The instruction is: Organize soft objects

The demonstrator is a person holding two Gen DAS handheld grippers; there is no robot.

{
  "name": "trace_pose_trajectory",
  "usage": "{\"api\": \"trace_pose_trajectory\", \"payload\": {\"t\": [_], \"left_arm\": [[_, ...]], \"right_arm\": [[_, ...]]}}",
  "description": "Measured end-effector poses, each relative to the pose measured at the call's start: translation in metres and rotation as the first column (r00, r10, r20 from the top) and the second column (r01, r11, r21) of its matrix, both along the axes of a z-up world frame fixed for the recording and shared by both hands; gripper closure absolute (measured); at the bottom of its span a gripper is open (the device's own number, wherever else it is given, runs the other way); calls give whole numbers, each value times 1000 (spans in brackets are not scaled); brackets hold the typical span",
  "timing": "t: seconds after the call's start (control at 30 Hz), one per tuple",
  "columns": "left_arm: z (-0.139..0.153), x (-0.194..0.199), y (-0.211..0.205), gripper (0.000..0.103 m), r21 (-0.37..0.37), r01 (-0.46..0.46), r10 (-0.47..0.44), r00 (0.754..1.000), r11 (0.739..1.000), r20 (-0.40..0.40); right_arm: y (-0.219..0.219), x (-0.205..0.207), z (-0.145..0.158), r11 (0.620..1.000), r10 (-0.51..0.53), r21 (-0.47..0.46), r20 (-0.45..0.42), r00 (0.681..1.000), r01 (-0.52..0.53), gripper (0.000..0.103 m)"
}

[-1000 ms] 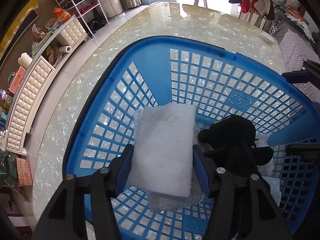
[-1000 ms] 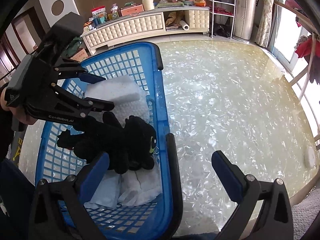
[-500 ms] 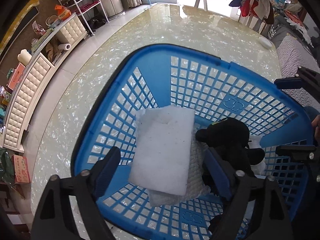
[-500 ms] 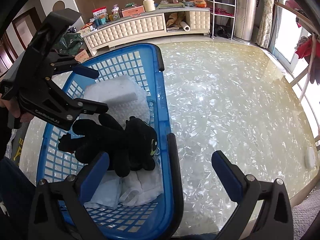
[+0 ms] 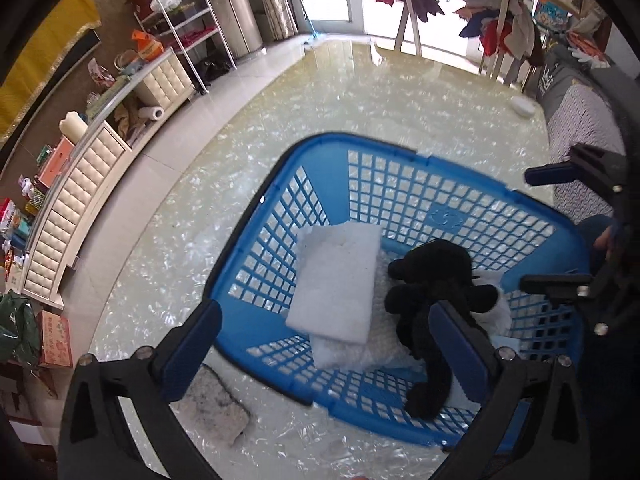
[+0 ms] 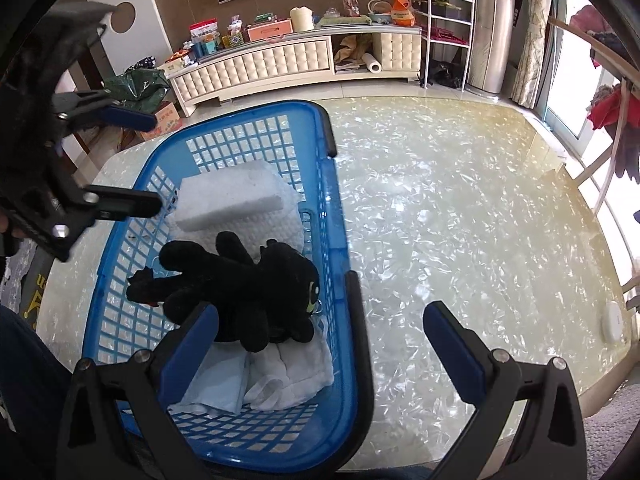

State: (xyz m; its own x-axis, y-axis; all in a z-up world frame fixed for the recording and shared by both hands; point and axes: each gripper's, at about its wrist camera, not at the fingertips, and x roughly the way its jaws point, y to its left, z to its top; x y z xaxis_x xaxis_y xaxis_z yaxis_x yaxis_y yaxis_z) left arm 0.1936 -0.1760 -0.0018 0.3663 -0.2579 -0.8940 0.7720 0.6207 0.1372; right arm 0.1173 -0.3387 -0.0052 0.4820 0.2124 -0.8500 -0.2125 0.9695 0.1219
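1. The blue basket (image 5: pixel 394 178) sits on the glossy marbled table (image 6: pixel 460 220), near its edge.
2. A white foam block (image 5: pixel 336 284) lies inside the basket, resting on a textured white cloth (image 6: pixel 248 228).
3. A black plush toy (image 6: pixel 244 284) sprawls beside the block, over folded white cloths (image 6: pixel 288 376) at the basket's other end.
4. The left gripper (image 5: pixel 324 344) hangs above the basket, fingers spread wide, holding nothing.
5. The right gripper (image 6: pixel 320 344) hovers over the basket's rim, jaws apart and empty too.
6. A grey rag (image 5: pixel 212 404) lies on the table just outside the basket.
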Motion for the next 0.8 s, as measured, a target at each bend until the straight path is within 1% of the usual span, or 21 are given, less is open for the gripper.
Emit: {"api": "trace_pose_trajectory", "payload": {"t": [0.17,0.33,0.43,0.57,0.67,0.8], "left_arm": [[21,-23,15,0,-62,-8,8,1000,998,11],[36,-45,36,0,-93,-22,26,999,995,38],[39,-56,49,0,-110,-32,38,998,993,53],[43,-69,71,0,-123,-74,83,994,990,73],[44,-77,88,0,-142,-97,108,992,985,69],[43,-86,109,0,-156,-111,123,990,981,69]], "right_arm": [[14,-8,5,1000,23,-20,2,1000,-23,1],[22,-15,20,999,28,-30,25,999,-28,1],[29,-18,32,999,31,-39,44,999,-29,1],[39,-20,41,998,25,-53,56,998,-22,1],[49,-23,42,998,27,-57,50,998,-24,1],[74,-23,44,995,51,-93,53,997,-46,1]]}}
